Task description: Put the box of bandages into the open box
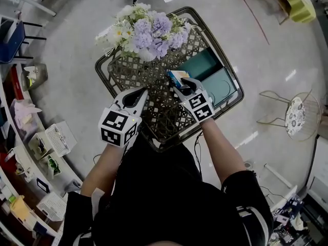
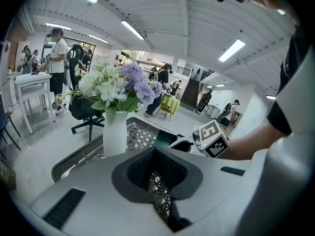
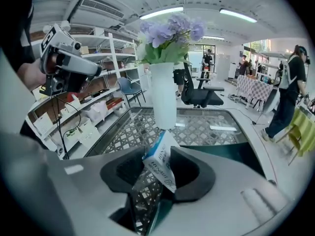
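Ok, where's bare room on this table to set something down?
Free: the lattice tabletop between the flowers and the left hand-held gripper, and the teal floor of the open box, which looks bare. Crowded: the far end under the flowers.

Ceiling strip lights [image 2: 133, 29] glare brightly; fisheye edges warp and darken

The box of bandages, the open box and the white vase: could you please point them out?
box of bandages [image 3: 159, 162], right gripper view, on its printed white face.
open box [image 1: 204, 65], head view, on its bare teal surface.
white vase [image 2: 114, 134], left gripper view, on the middle of its body.
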`<act>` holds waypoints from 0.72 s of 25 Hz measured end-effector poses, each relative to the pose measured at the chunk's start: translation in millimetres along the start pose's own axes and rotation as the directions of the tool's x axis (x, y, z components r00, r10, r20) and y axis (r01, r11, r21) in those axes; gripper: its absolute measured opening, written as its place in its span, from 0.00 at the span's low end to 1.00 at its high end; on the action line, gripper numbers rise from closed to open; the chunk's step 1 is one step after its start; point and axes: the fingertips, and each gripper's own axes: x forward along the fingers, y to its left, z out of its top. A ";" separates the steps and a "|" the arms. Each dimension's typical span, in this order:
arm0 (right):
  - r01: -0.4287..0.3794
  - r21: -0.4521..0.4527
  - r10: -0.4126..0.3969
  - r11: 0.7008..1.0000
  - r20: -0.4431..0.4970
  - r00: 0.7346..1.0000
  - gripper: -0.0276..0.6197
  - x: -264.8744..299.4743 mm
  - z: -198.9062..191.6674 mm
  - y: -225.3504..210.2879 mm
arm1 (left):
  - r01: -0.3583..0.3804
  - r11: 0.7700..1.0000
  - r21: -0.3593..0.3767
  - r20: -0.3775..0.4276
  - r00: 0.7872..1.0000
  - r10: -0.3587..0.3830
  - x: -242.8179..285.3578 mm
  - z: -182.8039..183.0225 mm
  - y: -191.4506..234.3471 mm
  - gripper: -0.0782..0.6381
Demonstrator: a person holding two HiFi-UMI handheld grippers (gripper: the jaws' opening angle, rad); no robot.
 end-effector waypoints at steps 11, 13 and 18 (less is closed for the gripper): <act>0.010 0.054 -0.007 0.998 -0.040 0.999 0.34 -9.7 -25.6 -0.3 | 0.030 0.999 0.018 -0.016 0.999 -0.029 5.4 -1.3 -14.7 0.12; 0.002 0.063 0.000 0.998 -0.023 1.000 0.35 -8.0 -22.3 3.0 | 0.031 0.999 0.018 -0.019 0.999 -0.031 6.7 -2.6 -16.0 0.12; -0.025 0.084 0.026 0.996 -0.007 1.000 0.36 -4.6 -19.8 13.9 | 0.028 0.999 0.016 -0.019 0.999 -0.028 5.4 -2.6 -15.8 0.12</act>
